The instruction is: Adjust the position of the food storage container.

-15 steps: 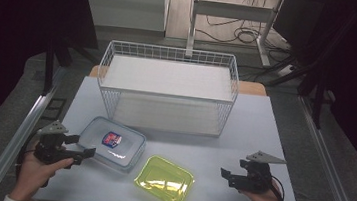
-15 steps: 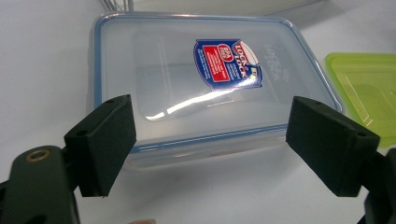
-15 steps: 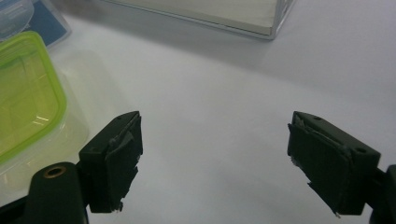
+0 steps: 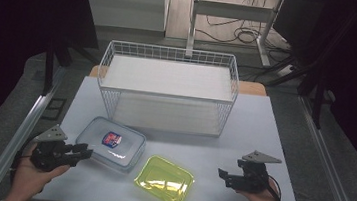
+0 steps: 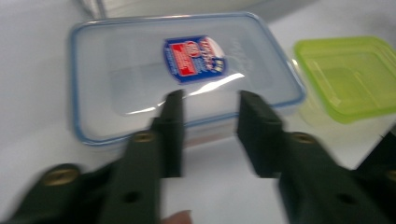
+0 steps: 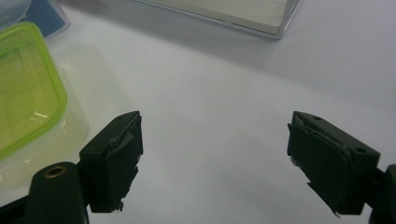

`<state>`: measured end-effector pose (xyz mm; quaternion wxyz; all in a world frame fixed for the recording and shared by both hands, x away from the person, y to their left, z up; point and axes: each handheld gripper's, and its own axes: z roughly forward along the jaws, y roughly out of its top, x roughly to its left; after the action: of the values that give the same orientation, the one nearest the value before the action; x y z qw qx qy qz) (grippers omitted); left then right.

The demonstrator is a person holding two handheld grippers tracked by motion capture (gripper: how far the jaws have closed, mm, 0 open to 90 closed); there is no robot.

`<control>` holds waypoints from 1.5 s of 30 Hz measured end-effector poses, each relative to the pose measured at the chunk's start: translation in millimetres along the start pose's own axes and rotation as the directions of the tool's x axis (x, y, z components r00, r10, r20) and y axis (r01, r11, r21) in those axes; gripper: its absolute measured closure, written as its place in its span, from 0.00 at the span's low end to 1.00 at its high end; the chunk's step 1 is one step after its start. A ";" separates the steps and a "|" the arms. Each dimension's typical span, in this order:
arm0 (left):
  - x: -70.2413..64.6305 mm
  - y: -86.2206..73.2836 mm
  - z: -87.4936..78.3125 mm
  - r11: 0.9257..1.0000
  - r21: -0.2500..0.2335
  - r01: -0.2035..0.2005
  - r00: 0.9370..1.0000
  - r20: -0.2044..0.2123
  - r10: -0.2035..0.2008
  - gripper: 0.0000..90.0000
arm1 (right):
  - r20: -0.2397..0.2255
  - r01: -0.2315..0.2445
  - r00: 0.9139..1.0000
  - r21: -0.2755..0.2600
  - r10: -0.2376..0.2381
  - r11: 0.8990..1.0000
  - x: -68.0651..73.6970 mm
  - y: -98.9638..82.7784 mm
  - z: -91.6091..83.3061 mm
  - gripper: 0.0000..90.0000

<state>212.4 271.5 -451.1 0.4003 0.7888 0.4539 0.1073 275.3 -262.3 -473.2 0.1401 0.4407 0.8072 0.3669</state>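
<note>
Seen from above, a pale table (image 4: 273, 140) with a person's two hands entering from six o'clock, each holding a claw.

At about eight o'clock, left claw (image 4: 83, 152), pointing toward three o'clock, jaws parted with nothing between them, tips just at the near edge of a clear lidded container (image 4: 110, 142) with blue trim and a red-and-blue label. Whether the tips actually touch its rim: hard to tell, since the left gripper view is blurred. In that view, left claw (image 5: 209, 122) released, container (image 5: 177, 70) straight ahead at twelve o'clock.

Just beside it, toward six o'clock of the table, a yellow-green container (image 4: 164, 180), lying flat, close to the clear one. At twelve o'clock, a white wire basket (image 4: 168, 87) standing upright at the table's far side.

At about four o'clock, right claw (image 4: 222, 176), pointing toward nine o'clock at the yellow-green container, well apart from it. In the right gripper view, right claw (image 6: 215, 158) spread wide over bare table, gripping nothing.
</note>
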 end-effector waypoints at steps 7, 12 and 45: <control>-19.0 -1.0 20.7 0.990 0.106 -0.096 0.992 0.089 0.087 1.00 | 0.002 -0.002 1.000 0.008 0.002 1.000 -2.0 -1.4 3.2 0.20; -29.2 -6.8 38.5 0.978 0.166 -0.128 0.987 0.116 0.109 1.00 | 0.003 -0.002 1.000 0.023 0.002 1.000 -4.2 -4.8 6.2 0.21; -43.4 10.6 101.1 0.970 0.204 -0.134 0.990 0.071 0.121 1.00 | -0.010 0.005 1.000 0.024 -0.005 1.000 -0.1 -2.5 5.0 0.21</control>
<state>248.3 179.9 -501.3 0.3207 0.8567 0.3993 0.0620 276.5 -260.9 -478.5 0.1315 0.4384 0.8134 0.3590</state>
